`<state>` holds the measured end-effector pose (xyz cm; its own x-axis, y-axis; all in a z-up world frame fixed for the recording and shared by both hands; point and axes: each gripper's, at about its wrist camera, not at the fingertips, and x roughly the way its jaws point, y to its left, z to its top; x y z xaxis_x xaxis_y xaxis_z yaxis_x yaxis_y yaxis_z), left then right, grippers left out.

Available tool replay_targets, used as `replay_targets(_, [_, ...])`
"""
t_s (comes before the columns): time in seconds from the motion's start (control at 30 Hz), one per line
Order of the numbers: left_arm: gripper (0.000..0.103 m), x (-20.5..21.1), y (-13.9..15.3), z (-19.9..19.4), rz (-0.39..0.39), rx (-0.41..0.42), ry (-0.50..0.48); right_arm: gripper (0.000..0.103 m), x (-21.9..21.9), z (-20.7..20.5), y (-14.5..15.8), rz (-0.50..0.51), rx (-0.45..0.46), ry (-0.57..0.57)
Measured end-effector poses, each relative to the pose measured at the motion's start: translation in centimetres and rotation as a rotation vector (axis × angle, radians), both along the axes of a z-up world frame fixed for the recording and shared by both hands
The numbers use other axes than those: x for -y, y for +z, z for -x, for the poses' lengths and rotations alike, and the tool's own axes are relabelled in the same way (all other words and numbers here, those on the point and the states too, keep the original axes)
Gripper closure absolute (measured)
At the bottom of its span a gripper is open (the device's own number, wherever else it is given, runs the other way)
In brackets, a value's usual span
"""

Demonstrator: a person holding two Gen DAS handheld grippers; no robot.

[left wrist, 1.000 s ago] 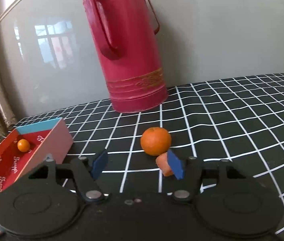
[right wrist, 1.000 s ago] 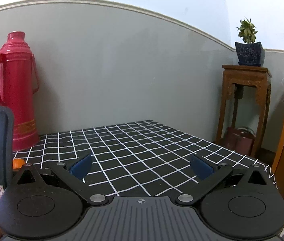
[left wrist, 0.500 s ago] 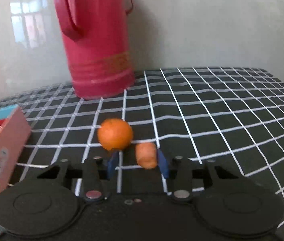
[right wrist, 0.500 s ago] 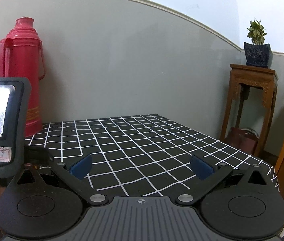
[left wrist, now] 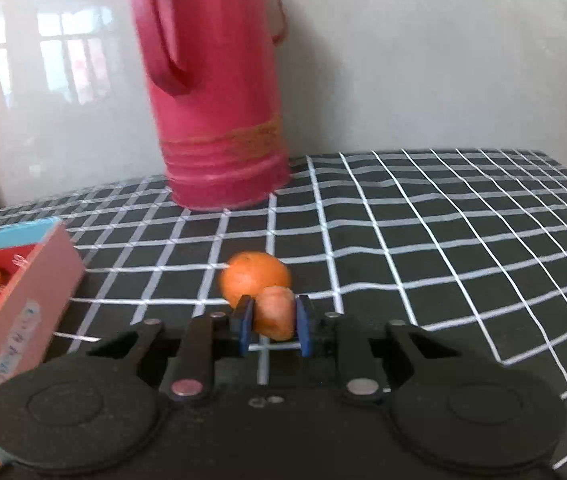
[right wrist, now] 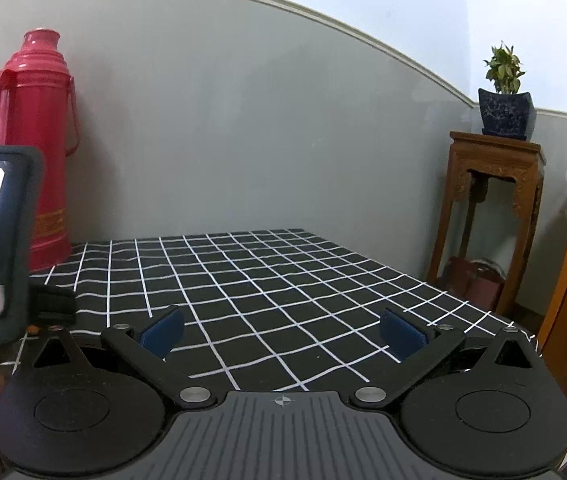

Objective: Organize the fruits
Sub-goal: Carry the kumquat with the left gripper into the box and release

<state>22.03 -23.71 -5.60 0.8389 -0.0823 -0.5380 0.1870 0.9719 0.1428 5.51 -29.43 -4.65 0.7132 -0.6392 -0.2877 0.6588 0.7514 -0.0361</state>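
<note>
While the left tool (left wrist: 271, 326) is clenched on the small orange piece (left wrist: 274, 317), the red box (left wrist: 23, 304) lies to its left; the right tool (right wrist: 281, 332) stays released.

A room in a home: a red thermos flask (right wrist: 31, 140) is standing on a checked tablecloth (right wrist: 283, 280), and a potted plant (right wrist: 504, 92) is sitting on a carved wooden stand (right wrist: 491, 208).
</note>
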Motion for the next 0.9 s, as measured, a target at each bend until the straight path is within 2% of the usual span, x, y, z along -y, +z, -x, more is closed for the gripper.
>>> replay_targets(0.23, [0.09, -4.9, 3.4, 1.4, -0.009, 0.137, 0.096, 0.0, -0.3, -0.1, 1.0, -0.039, 0.029, 0.014])
replay_targets(0.33, [0.09, -8.1, 4.7, 1.6, 0.005, 0.146, 0.157, 0.0, -1.2, -0.1, 1.6, -0.053, 0.045, 0.049])
replay_targets(0.57, [0.09, -15.3, 5.1, 1.2, -0.006, 0.096, 0.338, 0.0, -4.3, -0.7, 2.7, -0.086, 0.081, 0.145])
replay_targets(0.73, [0.089, -19.6, 4.7, 0.6, -0.024, 0.033, 0.411, 0.0, -6.3, -1.8, 3.0, -0.108, 0.078, 0.213])
replay_targets(0.83, [0.082, -22.3, 4.3, 0.6, 0.005, -0.031, 0.444, 0.0, -7.4, -2.7, 3.0, -0.131, 0.07, 0.245])
replay_targets(0.9, [0.083, -23.4, 4.3, 0.9, 0.025, -0.057, 0.455, 0.0, -8.3, -3.4, 2.8, -0.138, 0.058, 0.263])
